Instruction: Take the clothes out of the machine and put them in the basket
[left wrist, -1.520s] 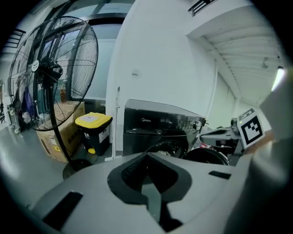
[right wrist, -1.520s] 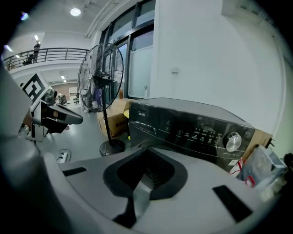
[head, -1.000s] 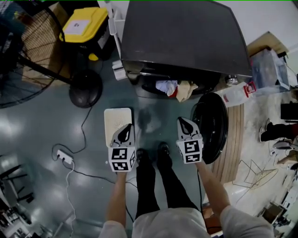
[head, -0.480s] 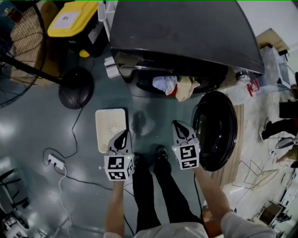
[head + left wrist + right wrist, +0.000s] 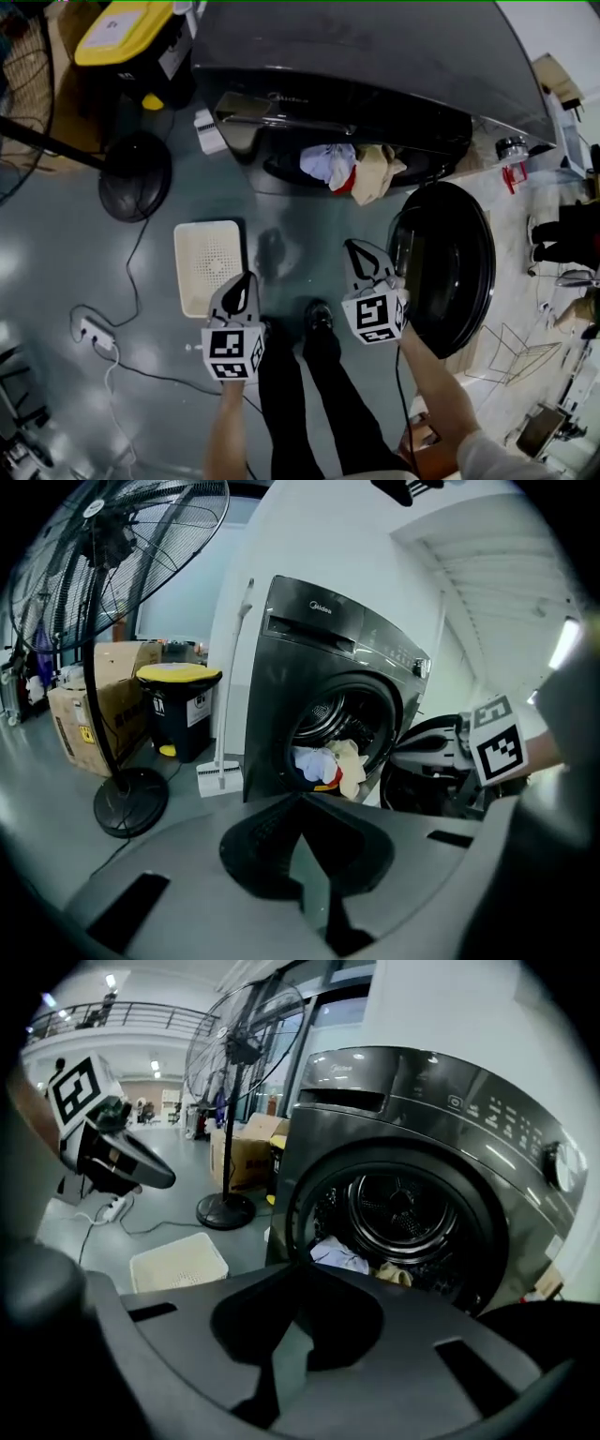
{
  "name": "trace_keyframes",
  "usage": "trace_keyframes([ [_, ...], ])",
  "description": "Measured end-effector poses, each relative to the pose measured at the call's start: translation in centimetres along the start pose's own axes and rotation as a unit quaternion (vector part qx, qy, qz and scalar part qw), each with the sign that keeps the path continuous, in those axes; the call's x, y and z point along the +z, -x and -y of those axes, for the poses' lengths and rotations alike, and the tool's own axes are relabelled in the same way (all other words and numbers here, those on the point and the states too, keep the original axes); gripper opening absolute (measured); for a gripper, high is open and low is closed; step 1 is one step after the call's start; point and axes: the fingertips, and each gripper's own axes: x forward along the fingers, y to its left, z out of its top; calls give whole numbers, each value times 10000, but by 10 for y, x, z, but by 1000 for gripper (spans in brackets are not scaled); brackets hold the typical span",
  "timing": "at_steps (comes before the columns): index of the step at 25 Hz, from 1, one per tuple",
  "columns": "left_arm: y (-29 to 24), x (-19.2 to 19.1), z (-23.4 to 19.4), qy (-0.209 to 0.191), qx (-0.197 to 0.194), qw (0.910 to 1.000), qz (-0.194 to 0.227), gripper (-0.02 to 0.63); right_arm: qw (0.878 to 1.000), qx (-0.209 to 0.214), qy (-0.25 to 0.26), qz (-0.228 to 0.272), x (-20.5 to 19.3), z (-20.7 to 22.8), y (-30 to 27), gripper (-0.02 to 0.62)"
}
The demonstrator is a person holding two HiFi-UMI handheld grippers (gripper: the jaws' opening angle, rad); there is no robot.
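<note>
machine (image 5: 356,56): parked dead ahead, with the door (image 5: 450,267) swung fully open to the right so the drum is left reachable
clothes (image 5: 352,169): nothing taken out yet; a white-blue piece and a tan one are bunched at the drum's mouth and spilled over the lip, with a bit of red tucked between them
basket (image 5: 208,262): set on the floor just left of the machine's front, apart from it, with nothing seen in it; probably kept that close so each piece only has to be swung a short way
left gripper (image 5: 247,279): clenched, jaws pressed together with nothing between them, held over the basket's near corner and aimed at the drum
right gripper (image 5: 356,247): also clamped tight on nothing, held beside the open door and pointed at the clothes
both grippers: kept side by side and tilted down toward the opening, well short of the clothes, so the reach is judged to be only lined up
next move: the jaws would have to be opened before anything can be pinched; the overhanging tan piece is reckoned the easiest grab
watch out: the door is right next to the right gripper and could be bumped; loose fabric could be dragged onto the floor
other stuff: a fan base (image 5: 136,176) and a yellow-lidded bin (image 5: 117,28) are left off to the side and a cable (image 5: 141,253) is trailed across the floor, none of it in the way
</note>
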Motion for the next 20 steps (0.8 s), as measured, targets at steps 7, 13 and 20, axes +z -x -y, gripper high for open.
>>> trace_keyframes([
  [7, -11, -12, 1, -53, -89, 9999, -29, 18, 9848, -195, 1720, -118, -7, 1, -32, 25],
  [13, -16, -27, 0, -11, -104, 9999, -39, 18, 9570, -242, 2855, -465, -33, 1, -67, 26],
  [20, -18, -36, 1, -74, -171, 9998, -46, 18, 9415, -197, 3297, -674, -49, 4, -96, 28],
])
